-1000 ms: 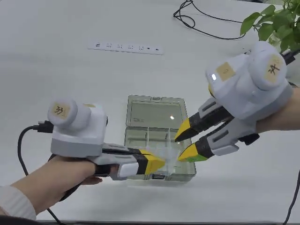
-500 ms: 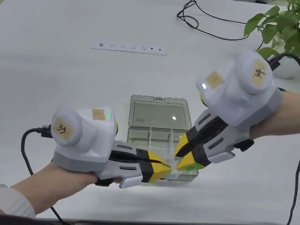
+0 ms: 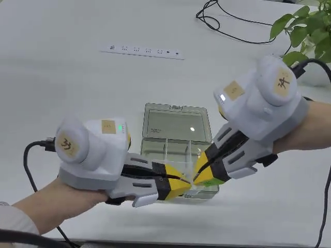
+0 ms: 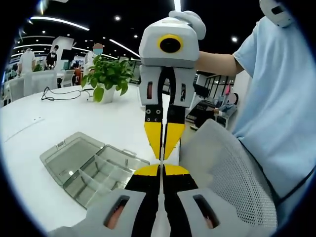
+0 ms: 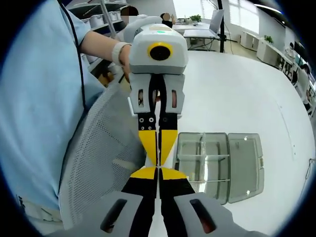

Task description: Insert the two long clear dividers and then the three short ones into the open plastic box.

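The open clear plastic box (image 3: 176,125) lies on the white table, lid flat at the far side, with dividers standing in its base (image 3: 164,151). Just above the box's near right corner my left gripper (image 3: 186,182) and right gripper (image 3: 198,179) meet tip to tip. Both are shut on a small clear divider (image 3: 193,172), which is faint and seen nearly edge-on. In the left gripper view my left gripper (image 4: 161,168) faces the right gripper (image 4: 163,154), with the box (image 4: 91,165) at lower left. In the right gripper view my right gripper (image 5: 158,170) faces the left gripper (image 5: 158,162), beside the box (image 5: 219,165).
A white power strip (image 3: 140,51) lies at the back of the table. A black cable (image 3: 227,26) and a potted plant (image 3: 306,28) are at the back right. A mesh chair (image 5: 98,148) stands behind the near table edge.
The right gripper's jaws, open a second ago, have shut at the left gripper's tip on the clear divider. The left gripper has rolled and moved slightly right.
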Action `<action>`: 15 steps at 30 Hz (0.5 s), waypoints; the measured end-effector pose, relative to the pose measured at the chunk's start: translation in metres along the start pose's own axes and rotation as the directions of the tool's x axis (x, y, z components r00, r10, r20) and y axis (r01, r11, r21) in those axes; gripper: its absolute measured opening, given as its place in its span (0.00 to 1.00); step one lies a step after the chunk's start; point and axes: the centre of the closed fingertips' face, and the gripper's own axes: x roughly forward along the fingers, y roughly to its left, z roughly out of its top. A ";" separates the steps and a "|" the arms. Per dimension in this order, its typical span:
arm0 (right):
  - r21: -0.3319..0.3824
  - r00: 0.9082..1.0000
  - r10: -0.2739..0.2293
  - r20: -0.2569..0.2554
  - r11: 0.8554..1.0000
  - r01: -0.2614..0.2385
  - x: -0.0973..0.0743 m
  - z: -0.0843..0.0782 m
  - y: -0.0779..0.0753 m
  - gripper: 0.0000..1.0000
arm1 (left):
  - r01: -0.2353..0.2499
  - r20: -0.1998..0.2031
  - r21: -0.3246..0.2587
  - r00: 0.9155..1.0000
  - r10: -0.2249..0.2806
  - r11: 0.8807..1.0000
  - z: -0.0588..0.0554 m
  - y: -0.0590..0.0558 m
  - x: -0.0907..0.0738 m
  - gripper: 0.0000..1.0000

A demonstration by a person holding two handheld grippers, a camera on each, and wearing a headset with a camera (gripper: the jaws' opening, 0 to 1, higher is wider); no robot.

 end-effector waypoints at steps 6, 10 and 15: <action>0.014 1.000 0.010 -0.014 1.000 -0.010 0.001 0.000 0.003 0.02 | 0.008 -0.009 0.002 1.000 -0.008 1.000 -0.001 -0.002 0.001 0.00; 0.020 1.000 0.010 -0.022 1.000 -0.009 0.001 -0.001 0.002 0.02 | -0.007 -0.009 -0.024 1.000 0.006 1.000 -0.003 0.000 0.002 0.00; 0.029 0.999 -0.011 -0.041 1.000 0.012 -0.004 -0.006 -0.006 0.02 | -0.083 -0.015 -0.044 0.996 0.083 0.996 -0.008 0.014 -0.002 0.20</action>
